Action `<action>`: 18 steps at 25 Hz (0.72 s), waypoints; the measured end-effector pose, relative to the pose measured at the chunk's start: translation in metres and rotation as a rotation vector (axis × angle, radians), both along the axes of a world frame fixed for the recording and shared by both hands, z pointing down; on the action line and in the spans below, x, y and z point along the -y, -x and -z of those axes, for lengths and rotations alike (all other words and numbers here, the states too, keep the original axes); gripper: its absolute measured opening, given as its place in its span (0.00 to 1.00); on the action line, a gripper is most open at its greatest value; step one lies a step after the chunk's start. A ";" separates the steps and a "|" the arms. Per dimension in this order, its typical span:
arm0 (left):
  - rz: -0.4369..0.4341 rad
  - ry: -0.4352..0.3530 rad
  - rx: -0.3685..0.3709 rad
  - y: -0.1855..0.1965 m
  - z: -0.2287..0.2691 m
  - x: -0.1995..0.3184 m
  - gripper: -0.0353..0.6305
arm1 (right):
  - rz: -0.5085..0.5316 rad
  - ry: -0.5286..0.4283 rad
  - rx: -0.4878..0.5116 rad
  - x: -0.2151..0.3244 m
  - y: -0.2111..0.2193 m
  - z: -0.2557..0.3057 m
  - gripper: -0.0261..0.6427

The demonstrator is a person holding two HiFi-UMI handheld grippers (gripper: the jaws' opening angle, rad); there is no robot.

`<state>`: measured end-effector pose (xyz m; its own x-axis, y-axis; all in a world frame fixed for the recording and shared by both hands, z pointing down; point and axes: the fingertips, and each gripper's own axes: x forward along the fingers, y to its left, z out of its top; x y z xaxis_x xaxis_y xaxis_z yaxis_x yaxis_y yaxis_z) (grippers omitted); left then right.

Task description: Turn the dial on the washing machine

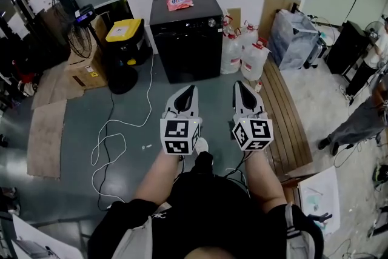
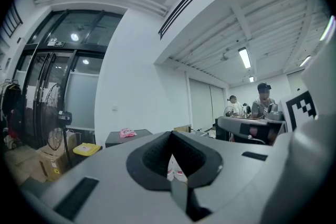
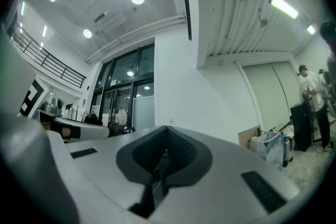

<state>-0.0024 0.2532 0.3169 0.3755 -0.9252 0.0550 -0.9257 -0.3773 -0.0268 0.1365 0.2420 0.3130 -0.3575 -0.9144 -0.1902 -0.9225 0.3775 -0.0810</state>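
A black washing machine (image 1: 188, 39) stands against the white wall, and its small silver dial (image 1: 211, 22) sits at the right end of the top front panel. A pink packet (image 1: 179, 1) lies on its lid. My left gripper (image 1: 193, 90) and right gripper (image 1: 236, 85) are held side by side in front of my lap, pointing at the machine from well short of it. Both are shut with nothing between the jaws. In the left gripper view the left gripper's (image 2: 170, 136) jaws meet at the tip, with the washing machine (image 2: 128, 138) low and far behind them. The right gripper's (image 3: 167, 131) view shows wall and ceiling.
Several water jugs (image 1: 242, 51) and a grey bag (image 1: 294, 36) stand right of the machine. Left of it are a yellow-lidded black container (image 1: 124, 30) and a cardboard box (image 1: 85, 73). A white cable (image 1: 115, 130) trails over the floor. Wooden slats (image 1: 285, 112) lie at the right, near a person (image 1: 357, 121).
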 end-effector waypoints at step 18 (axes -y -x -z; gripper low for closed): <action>-0.013 0.071 -0.022 -0.003 -0.045 0.226 0.07 | 0.012 0.044 -0.059 0.224 0.005 -0.029 0.04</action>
